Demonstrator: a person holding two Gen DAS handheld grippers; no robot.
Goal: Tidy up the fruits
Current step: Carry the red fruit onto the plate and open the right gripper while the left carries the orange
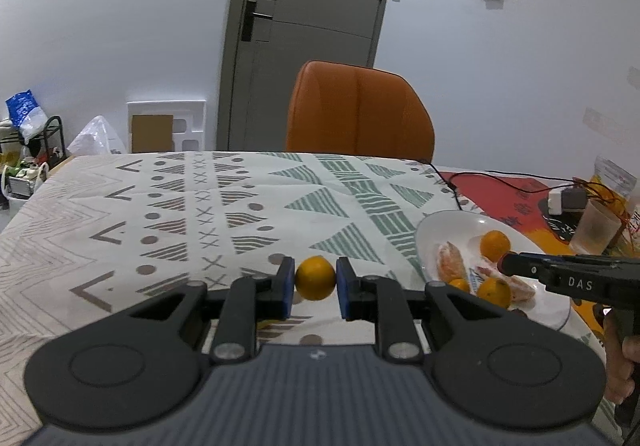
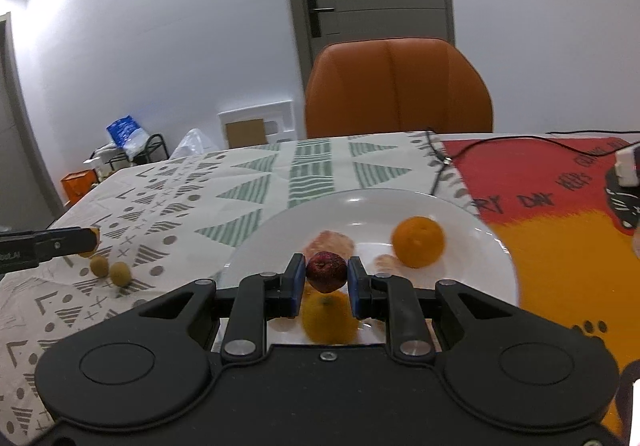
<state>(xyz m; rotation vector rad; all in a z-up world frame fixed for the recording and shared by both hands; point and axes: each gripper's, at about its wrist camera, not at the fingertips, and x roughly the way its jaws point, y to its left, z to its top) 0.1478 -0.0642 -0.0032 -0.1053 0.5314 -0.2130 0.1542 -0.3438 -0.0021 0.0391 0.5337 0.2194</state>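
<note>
Round orange, no long axis

Both my cams sit low over the table, tilted down a bit and looking along the fingers toward the far edge, where the orange chair and the grey door are. The left wrist view is over the patterned tablecloth, with the white plate off to its right. The right wrist view is close in over that same plate, red mat on its right. Shared stuff: plate, cloth, chair, door. Each view catches the other gripper poking in from the side.
</note>
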